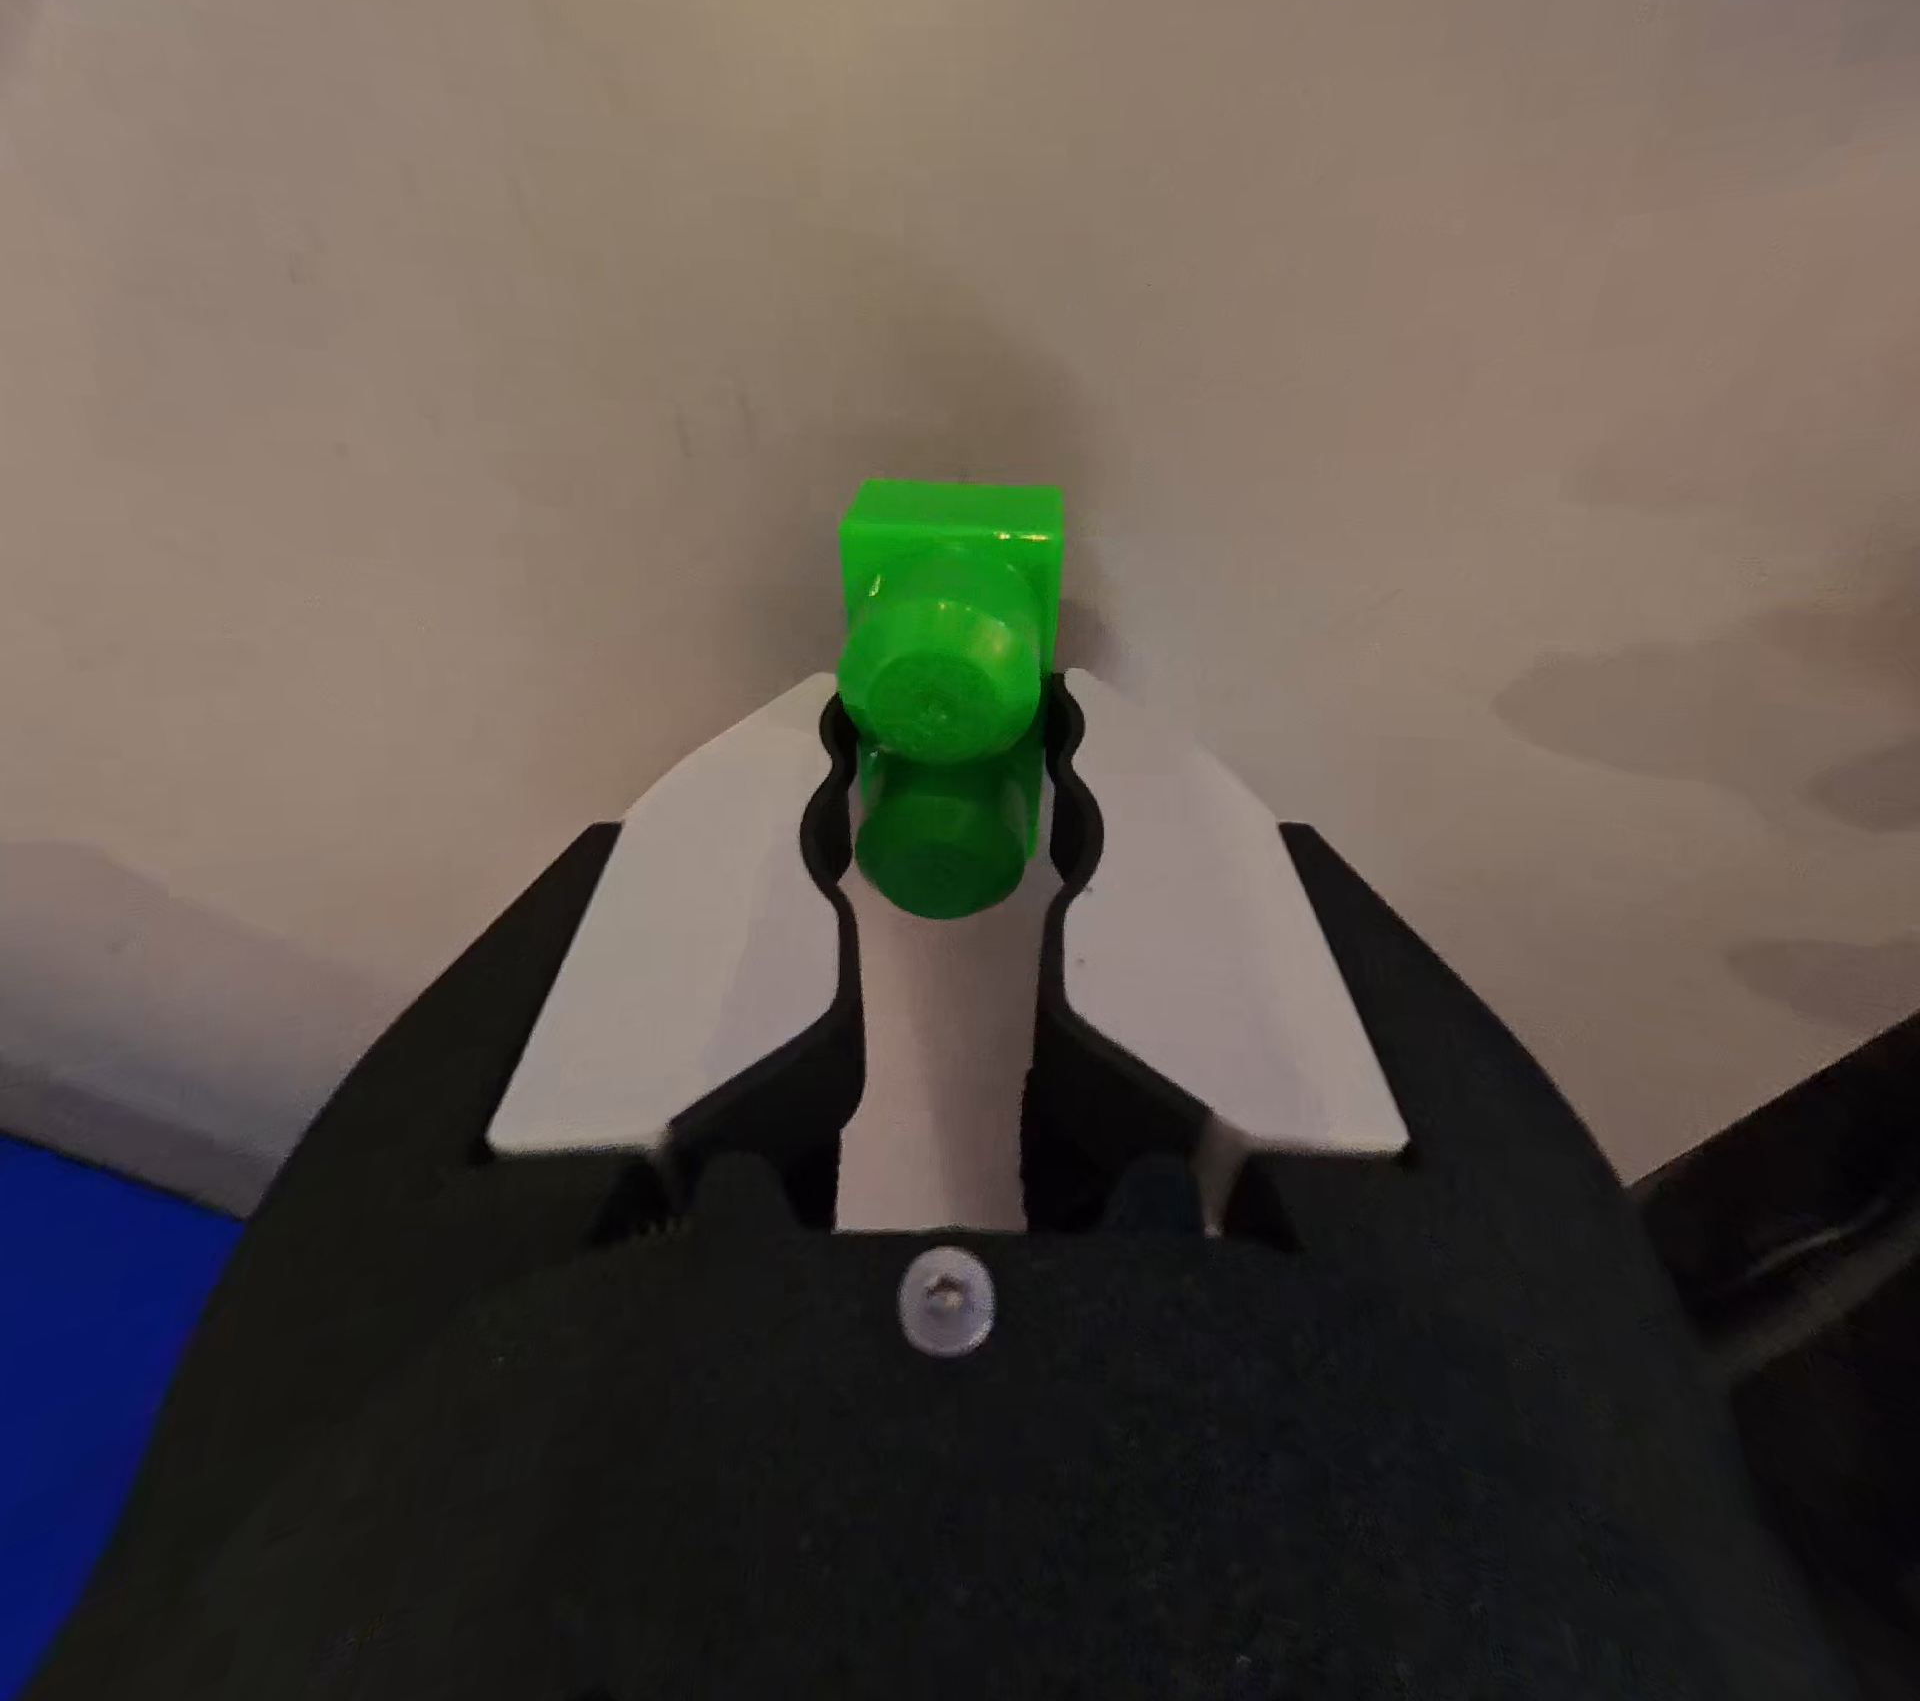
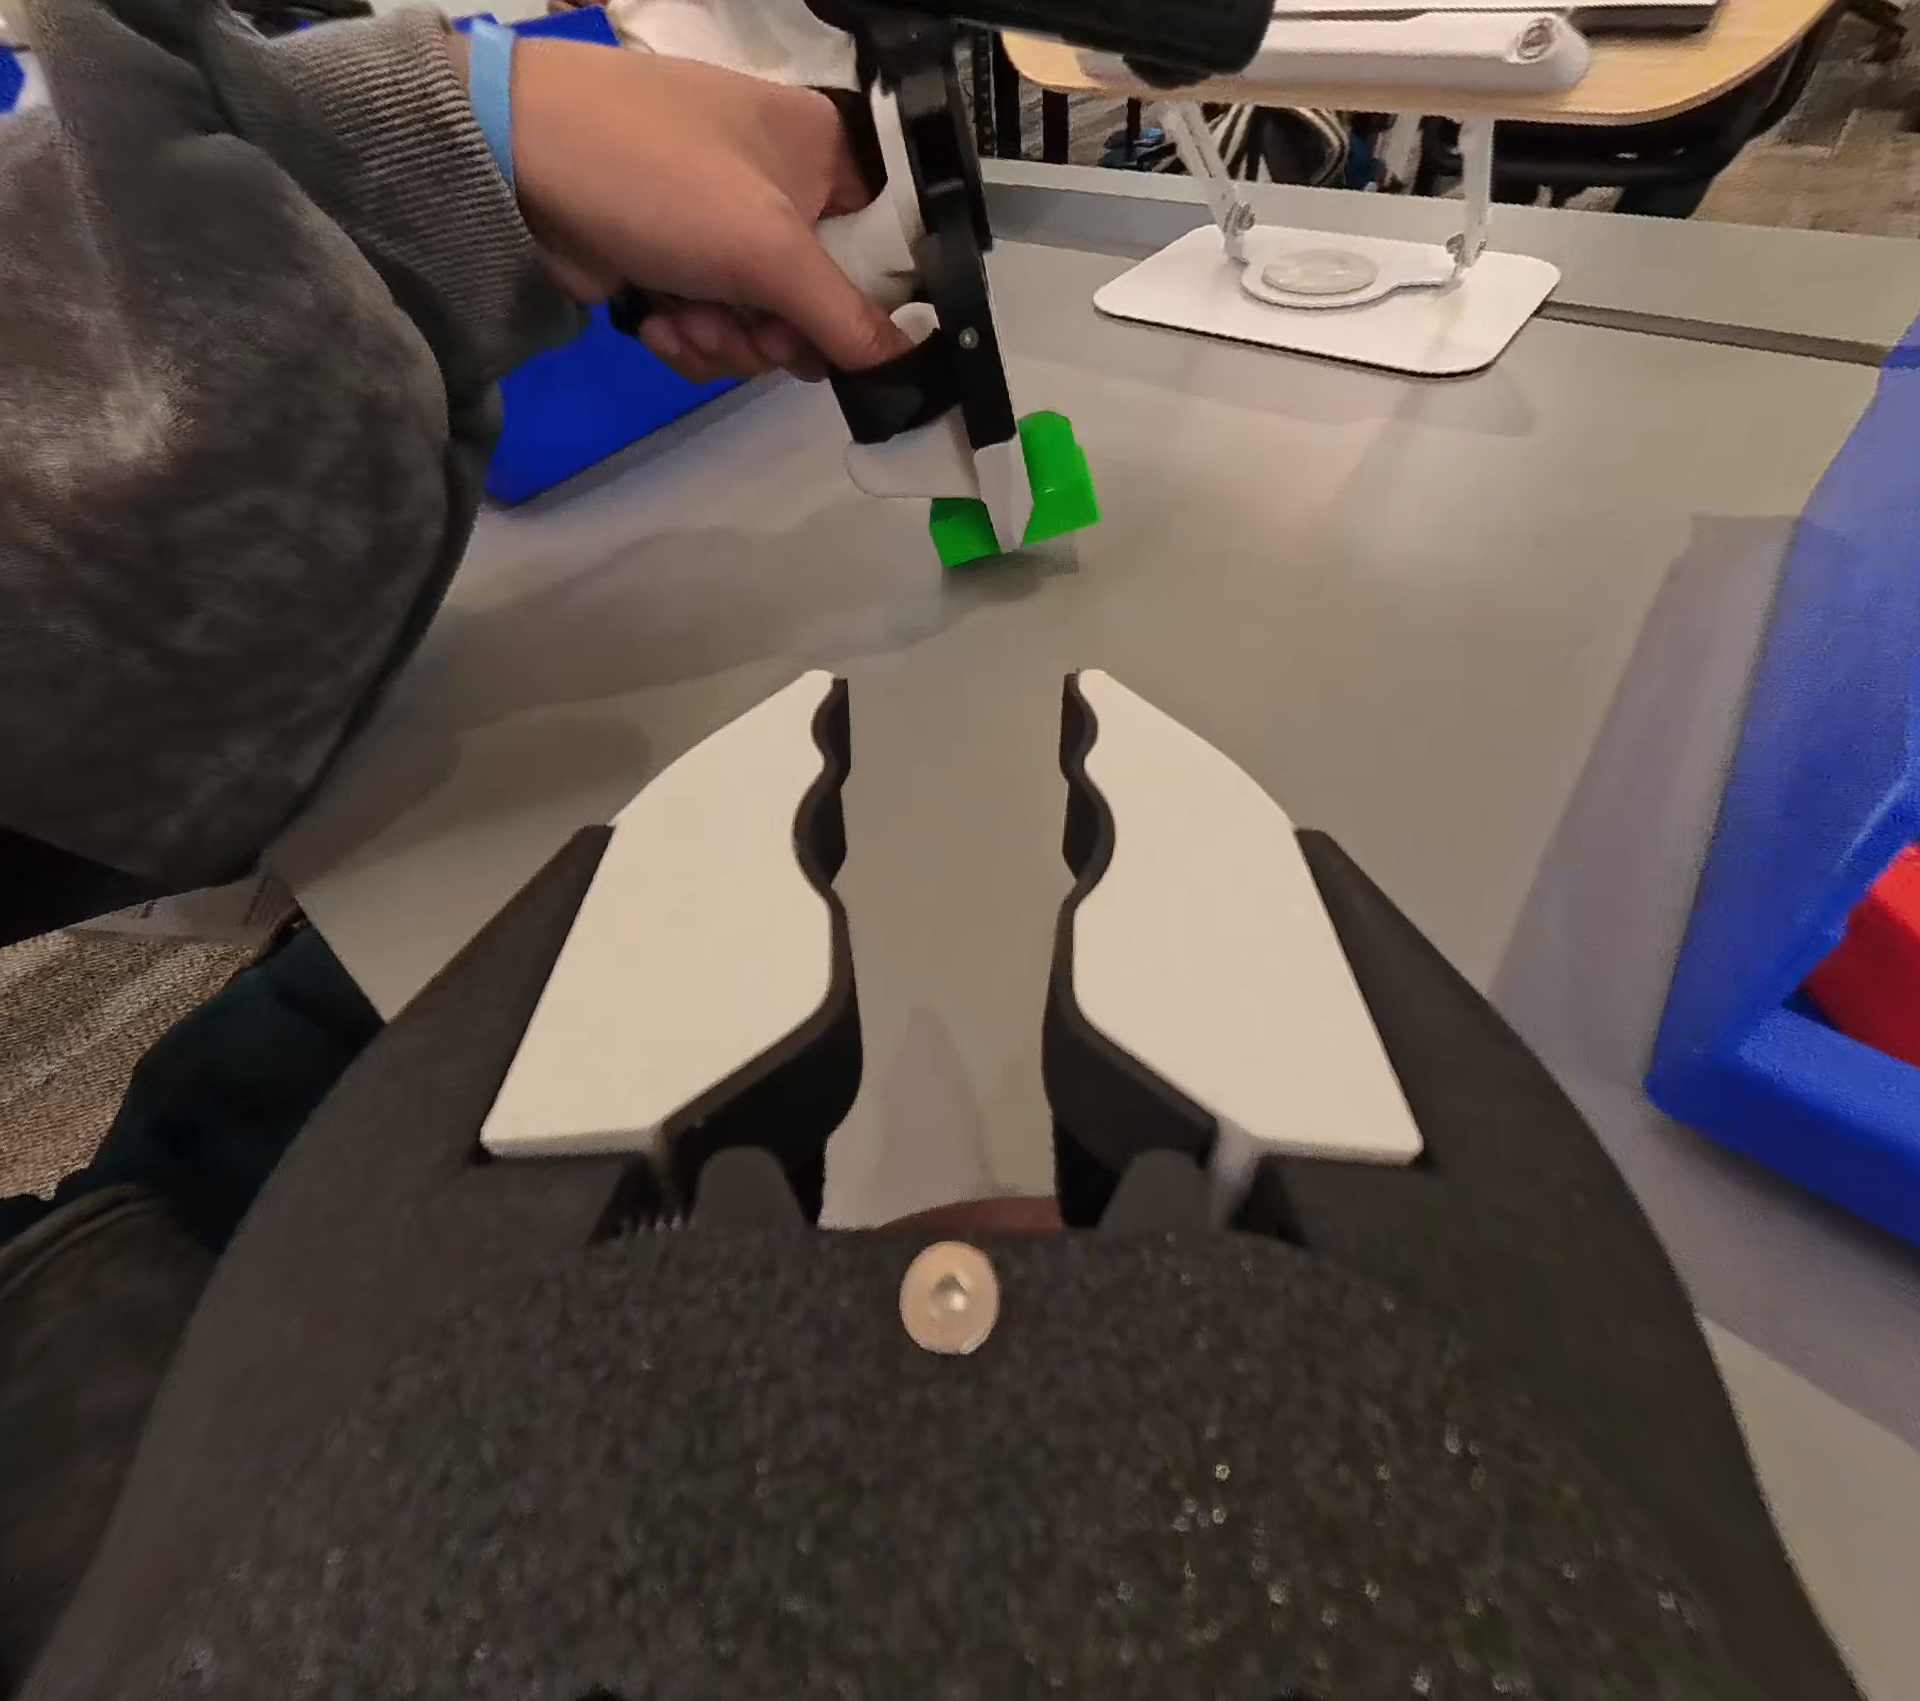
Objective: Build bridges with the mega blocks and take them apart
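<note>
My left gripper (image 1: 948, 701) is shut on a bright green two-stud mega block (image 1: 951, 550), its studs facing the camera. The right wrist view shows the same gripper (image 2: 987, 513) pointing down, holding the green block (image 2: 1060, 477) tilted at the grey table (image 2: 1351, 612). I cannot tell whether the block touches the table. My right gripper (image 2: 956, 695) is open and empty, hovering over the table nearer than the block.
A blue bin (image 2: 1787, 976) with a red block (image 2: 1881, 965) stands at the right. Another blue bin (image 2: 582, 415) is at the left, behind the hand (image 2: 686, 217) and grey sleeve. A white stand (image 2: 1330, 301) holds an instruction board at the back. Left tips to right tips: about 20 cm.
</note>
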The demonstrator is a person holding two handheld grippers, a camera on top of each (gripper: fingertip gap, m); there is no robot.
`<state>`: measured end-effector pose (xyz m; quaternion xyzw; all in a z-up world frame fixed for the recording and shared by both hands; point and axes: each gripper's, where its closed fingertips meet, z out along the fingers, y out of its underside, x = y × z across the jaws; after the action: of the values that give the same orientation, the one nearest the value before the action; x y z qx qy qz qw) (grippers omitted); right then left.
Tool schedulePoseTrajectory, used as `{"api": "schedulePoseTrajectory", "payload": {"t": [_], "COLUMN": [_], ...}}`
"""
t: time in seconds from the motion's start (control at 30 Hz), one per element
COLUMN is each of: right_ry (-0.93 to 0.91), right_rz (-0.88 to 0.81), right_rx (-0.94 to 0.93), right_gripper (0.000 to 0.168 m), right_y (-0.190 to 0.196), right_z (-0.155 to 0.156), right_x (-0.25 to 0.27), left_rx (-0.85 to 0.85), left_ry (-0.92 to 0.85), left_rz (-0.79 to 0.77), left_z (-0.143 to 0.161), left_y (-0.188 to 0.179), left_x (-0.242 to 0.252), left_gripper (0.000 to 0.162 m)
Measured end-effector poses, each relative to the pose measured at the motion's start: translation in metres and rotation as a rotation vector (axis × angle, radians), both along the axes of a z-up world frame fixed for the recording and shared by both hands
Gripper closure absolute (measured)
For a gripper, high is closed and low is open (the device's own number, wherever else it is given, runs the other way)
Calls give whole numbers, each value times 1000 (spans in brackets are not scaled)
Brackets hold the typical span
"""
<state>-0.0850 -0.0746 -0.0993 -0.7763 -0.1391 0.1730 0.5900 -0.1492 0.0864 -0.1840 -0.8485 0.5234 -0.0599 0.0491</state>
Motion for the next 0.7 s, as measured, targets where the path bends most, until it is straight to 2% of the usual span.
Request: {"api": "schedulePoseTrajectory", "payload": {"t": [0.2, 0.33, 0.47, 0.57, 0.7], "right_ry": [69, 43, 27, 13, -3], "right_rz": [16, 9, 15, 9, 0], "right_rx": [-61, -95, -110, -118, -123], "right_gripper": [127, 124, 124, 124, 124], "right_y": [0, 3, 4, 3, 4], "right_z": [-9, -20, -25, -27, -31], "right_x": [3, 1, -2, -1, 0], "left_rx": [12, 34, 80, 181, 220], "left_ry": [0, -25, -94, -236, -621], "left_rz": [7, 25, 49, 97, 182], "left_z": [-9, -8, 1, 24, 57], "left_y": [5, 10, 15, 14, -27], "left_x": [6, 7, 0, -19, -41], "left_gripper": [128, 127, 113, 106, 107]}}
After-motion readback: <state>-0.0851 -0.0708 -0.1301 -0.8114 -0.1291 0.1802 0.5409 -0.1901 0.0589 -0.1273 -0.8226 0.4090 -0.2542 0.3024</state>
